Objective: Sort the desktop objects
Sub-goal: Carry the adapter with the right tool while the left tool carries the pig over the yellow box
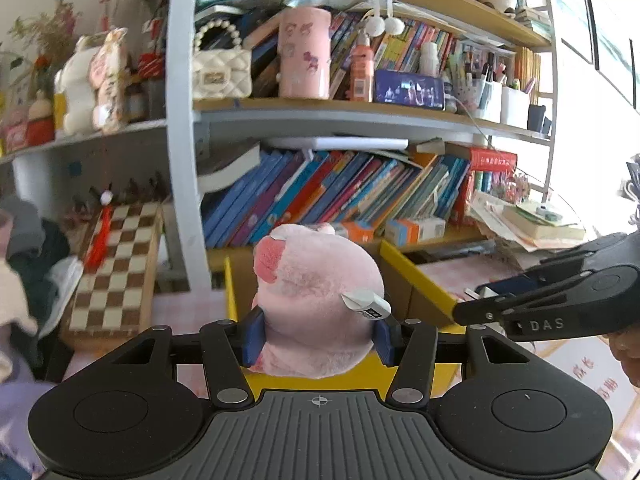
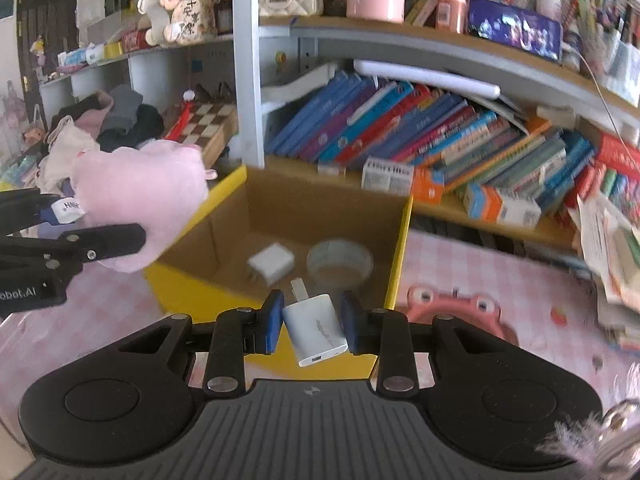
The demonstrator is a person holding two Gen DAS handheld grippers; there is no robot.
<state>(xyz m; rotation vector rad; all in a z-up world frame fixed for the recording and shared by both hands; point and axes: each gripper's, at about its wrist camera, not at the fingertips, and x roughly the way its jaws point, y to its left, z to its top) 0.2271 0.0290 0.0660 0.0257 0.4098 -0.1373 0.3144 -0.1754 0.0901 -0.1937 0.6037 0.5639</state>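
Right wrist view, read left to right. At far left the left gripper (image 2: 116, 236) comes in with its pads clamped on a pink plush toy (image 2: 140, 204), which hangs over the left rim of the yellow cardboard box (image 2: 400, 256). The left wrist view confirms it: the blue pads (image 1: 253, 336) press into both flanks of the plush, the white tag (image 1: 366, 304) sticks out at its right side, and the box lies below and beyond.

Centre: box interior. Already lying on the floor are a white charger block (image 2: 272, 262) on the left and a roll of clear tape (image 2: 340, 262) just beside it on the right. Two items sorted, by my reading.

Near centre: the right gripper (image 2: 312, 322) is clamped on a white plug adapter (image 2: 316, 326), tilted between the pads, prongs pointing toward the box, held over its near wall.

Right of the box: pink tablecloth (image 2: 480, 264) with a cartoon print, then a paper pile at the far right edge.

Judgement: task partly done. Two items in hand and not yet released. Whether more loose objects remain on the desk cannot be told.
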